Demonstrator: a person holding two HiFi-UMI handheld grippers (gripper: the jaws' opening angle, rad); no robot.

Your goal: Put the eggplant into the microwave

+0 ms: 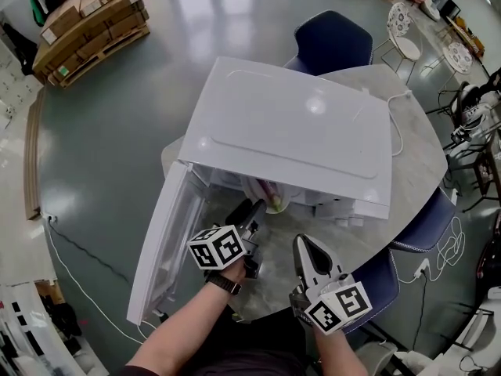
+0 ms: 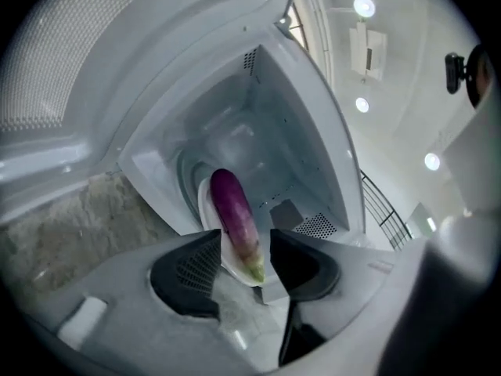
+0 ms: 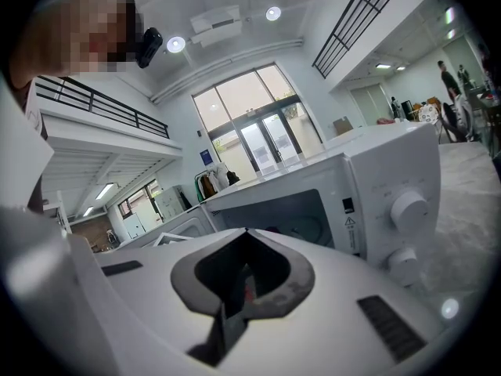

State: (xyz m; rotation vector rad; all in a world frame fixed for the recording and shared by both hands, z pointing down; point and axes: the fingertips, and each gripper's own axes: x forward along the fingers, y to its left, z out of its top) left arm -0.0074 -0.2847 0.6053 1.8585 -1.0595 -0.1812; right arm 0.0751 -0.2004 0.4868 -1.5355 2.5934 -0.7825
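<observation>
Though head view barely shows eggplant, left tool wide before it; right tool closed.

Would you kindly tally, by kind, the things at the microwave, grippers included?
Microwave: 1
Eggplant: 1
Plate: 1
Grippers: 2 (left gripper, right gripper)
Total: 5

I'm looking at a grey marbled worktop with a white cable trailing over its far side, and a blue chair tucked in just beyond. Out on the glossy floor, well apart, cardboard boxes are stacked on a pallet.
</observation>
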